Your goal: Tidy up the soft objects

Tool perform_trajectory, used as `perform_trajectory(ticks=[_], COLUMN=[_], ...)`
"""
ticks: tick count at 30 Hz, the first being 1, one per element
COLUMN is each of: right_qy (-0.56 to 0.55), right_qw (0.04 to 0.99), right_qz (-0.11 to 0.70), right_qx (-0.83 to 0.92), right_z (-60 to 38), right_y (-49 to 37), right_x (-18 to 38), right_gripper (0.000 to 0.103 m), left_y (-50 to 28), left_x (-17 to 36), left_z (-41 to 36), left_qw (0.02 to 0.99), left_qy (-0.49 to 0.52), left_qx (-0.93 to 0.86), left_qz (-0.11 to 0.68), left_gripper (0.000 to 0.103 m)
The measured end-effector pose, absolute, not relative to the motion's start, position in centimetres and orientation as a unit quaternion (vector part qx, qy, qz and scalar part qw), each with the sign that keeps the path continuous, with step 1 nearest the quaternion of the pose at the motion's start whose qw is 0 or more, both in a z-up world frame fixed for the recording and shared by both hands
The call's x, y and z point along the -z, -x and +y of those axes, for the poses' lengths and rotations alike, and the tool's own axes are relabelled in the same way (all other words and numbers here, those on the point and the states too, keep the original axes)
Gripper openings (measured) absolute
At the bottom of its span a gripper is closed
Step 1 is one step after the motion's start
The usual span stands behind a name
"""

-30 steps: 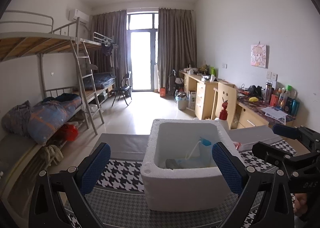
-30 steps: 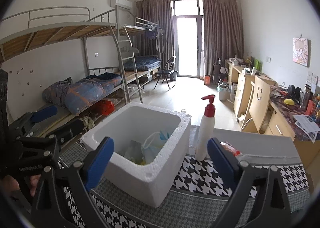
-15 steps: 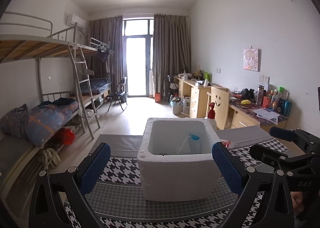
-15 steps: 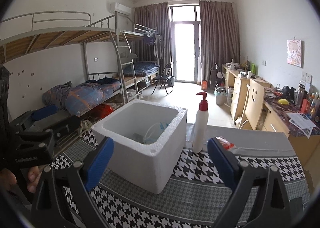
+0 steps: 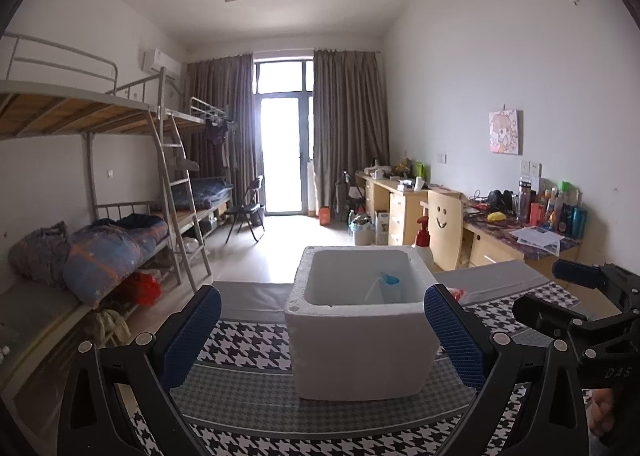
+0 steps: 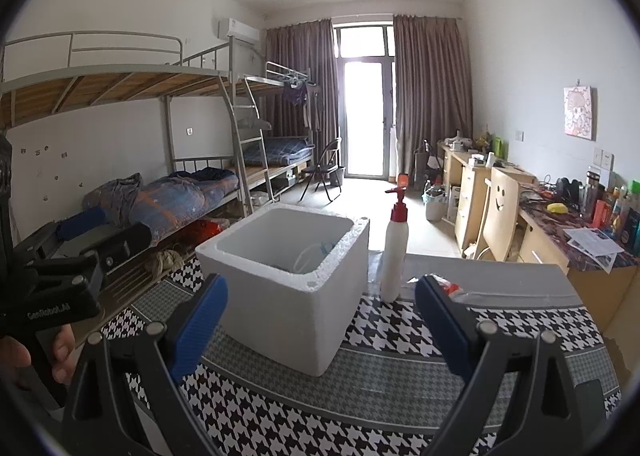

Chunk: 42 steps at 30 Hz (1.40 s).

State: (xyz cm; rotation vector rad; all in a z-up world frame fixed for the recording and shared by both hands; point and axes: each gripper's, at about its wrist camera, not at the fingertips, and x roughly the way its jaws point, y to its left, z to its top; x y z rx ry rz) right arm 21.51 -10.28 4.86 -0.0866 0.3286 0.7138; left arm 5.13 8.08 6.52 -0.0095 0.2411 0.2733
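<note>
With the jaws of both the left gripper (image 5: 322,330) and right gripper (image 6: 320,320) being held spread and empty, the limp, light soft items (image 5: 384,288) in the foam box (image 5: 360,352) are likely being best pinched at a fold.

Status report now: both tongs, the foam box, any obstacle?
Left tongs open, empty. Right tongs open, empty. Foam box on checked cloth, soft items inside. Pump bottle stands beside box, right side.
</note>
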Motion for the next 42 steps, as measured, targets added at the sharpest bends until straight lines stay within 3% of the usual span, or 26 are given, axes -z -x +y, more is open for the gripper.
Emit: perform_trajectory(ticks=[5, 42], right_qy=[0.039, 0.024], right_qw=[0.925, 0.939], right_qz=[0.151, 0.133], right_qx=[-0.347, -0.317], right_z=[-10.7, -12.8], right_y=[-20.8, -17.8], right_x=[-4.5, -1.4], right_gripper=[0.101, 0.102], left_y=[-4.7, -2.4], left_x=[-6.3, -2.7], left_z=[7.8, 6.8], left_qw=[0.985, 0.984], left_qy=[0.007, 0.017], left_qx=[-0.128, -0.139], left_qz=[0.117, 0.109], left_gripper=[0.102, 0.102])
